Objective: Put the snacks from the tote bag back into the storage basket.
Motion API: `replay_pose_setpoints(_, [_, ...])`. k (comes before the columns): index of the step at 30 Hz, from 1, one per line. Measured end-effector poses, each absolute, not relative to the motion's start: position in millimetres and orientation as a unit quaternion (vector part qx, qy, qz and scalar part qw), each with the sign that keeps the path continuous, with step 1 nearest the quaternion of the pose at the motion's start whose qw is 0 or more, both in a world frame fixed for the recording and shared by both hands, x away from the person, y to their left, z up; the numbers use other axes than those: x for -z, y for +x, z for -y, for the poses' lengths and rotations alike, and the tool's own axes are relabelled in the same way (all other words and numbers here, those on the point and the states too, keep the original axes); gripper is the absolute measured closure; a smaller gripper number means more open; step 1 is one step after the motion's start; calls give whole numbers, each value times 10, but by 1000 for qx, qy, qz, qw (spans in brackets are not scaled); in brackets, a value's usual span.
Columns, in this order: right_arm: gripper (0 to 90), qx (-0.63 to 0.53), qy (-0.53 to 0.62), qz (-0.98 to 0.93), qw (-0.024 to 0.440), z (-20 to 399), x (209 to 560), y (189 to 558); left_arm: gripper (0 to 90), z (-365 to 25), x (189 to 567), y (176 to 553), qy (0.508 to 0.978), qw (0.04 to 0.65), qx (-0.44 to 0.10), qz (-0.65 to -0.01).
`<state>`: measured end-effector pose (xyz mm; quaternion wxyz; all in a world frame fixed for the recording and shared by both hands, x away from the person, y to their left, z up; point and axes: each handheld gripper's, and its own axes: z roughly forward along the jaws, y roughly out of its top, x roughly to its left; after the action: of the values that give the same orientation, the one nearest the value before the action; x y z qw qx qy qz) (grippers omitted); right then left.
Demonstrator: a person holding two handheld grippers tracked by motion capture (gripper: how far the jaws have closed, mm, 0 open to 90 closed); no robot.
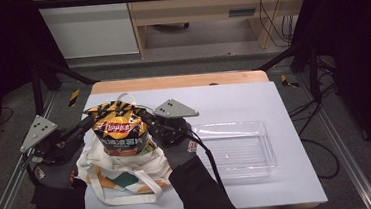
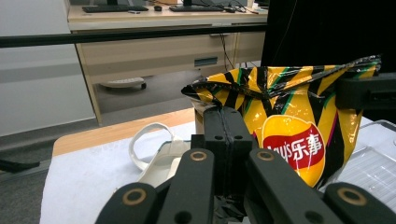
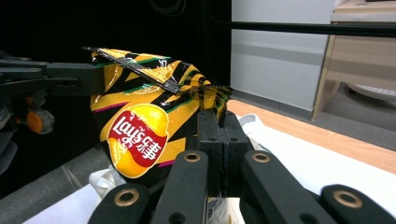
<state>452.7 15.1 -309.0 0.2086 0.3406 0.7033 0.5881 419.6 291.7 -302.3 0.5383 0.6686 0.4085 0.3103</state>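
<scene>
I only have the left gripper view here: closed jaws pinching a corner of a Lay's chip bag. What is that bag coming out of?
Observer: The high view shows the Lay's chip bag held above a white tote bag lying on the table.
Operator: Is the other top corner gripped too?
Observer: Yes, the right gripper is shut on that corner.
Operator: Anything set out to receive it?
Observer: A clear plastic tray sits to the right of the tote bag.
</scene>
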Motion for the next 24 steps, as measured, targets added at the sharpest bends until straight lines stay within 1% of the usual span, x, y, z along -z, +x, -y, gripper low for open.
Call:
replay_pose_setpoints(13, [899, -591, 337, -700, 218, -20, 2998, 4508, 898, -2800, 2951, 4115, 666, 549, -308, -401])
replay_pose_setpoints(24, [899, -596, 330, -696, 229, 101, 2835, 4457, 898, -2692, 2820, 4055, 659, 563, -315, -386])
